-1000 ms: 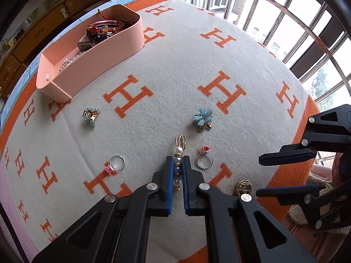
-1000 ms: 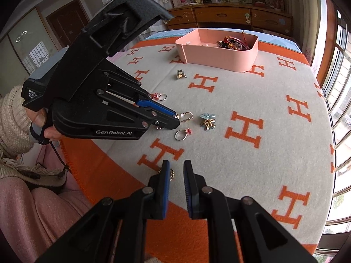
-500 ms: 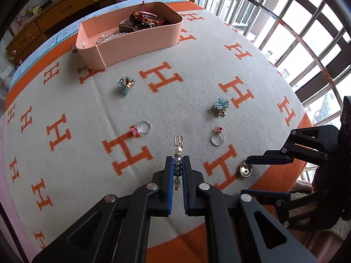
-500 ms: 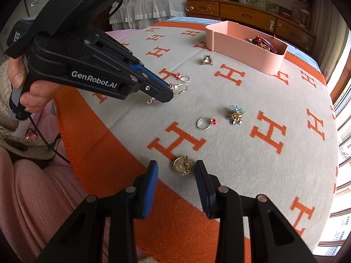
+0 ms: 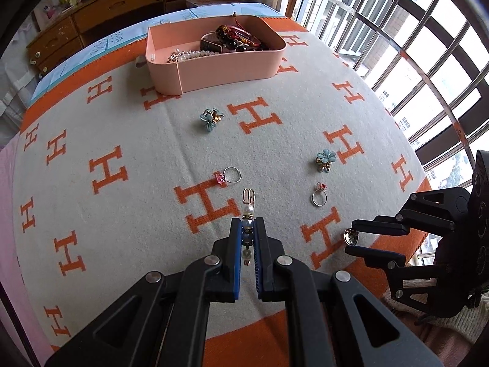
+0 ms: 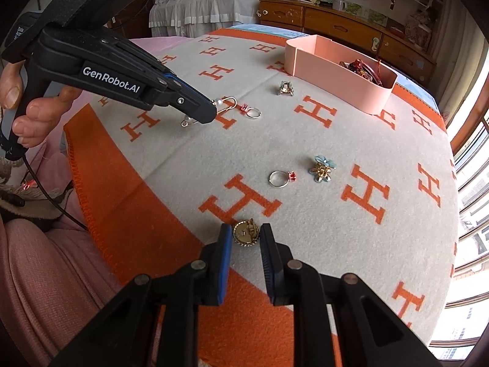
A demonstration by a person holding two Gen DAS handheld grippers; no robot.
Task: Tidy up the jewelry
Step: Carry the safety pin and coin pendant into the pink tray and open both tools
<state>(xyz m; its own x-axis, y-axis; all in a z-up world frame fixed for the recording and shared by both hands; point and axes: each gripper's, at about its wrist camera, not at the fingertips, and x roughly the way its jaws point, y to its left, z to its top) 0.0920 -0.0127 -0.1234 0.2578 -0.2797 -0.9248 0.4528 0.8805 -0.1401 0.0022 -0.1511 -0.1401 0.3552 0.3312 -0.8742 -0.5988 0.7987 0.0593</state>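
My left gripper (image 5: 247, 224) is shut on a pearl bead earring (image 5: 248, 211) and holds it above the blanket; it also shows in the right wrist view (image 6: 211, 110) with the earring (image 6: 224, 103). My right gripper (image 6: 244, 235) is open, its pads on either side of a gold round brooch (image 6: 244, 234) on the blanket; in the left wrist view the right gripper (image 5: 354, 238) is by the brooch (image 5: 350, 236). The pink jewelry tray (image 5: 220, 65) stands at the far side.
On the H-pattern blanket (image 5: 122, 128) lie two blue flower clips (image 5: 211, 117) (image 5: 325, 159), a ring with a pink stone (image 5: 229, 177) and a ring with a red stone (image 5: 319, 194). Window bars (image 5: 412, 46) run along the right. A wooden dresser (image 6: 351, 30) stands behind.
My left gripper lifted the earring and pulled back higher. My right gripper opened, then moved down so its pads flank the gold brooch.
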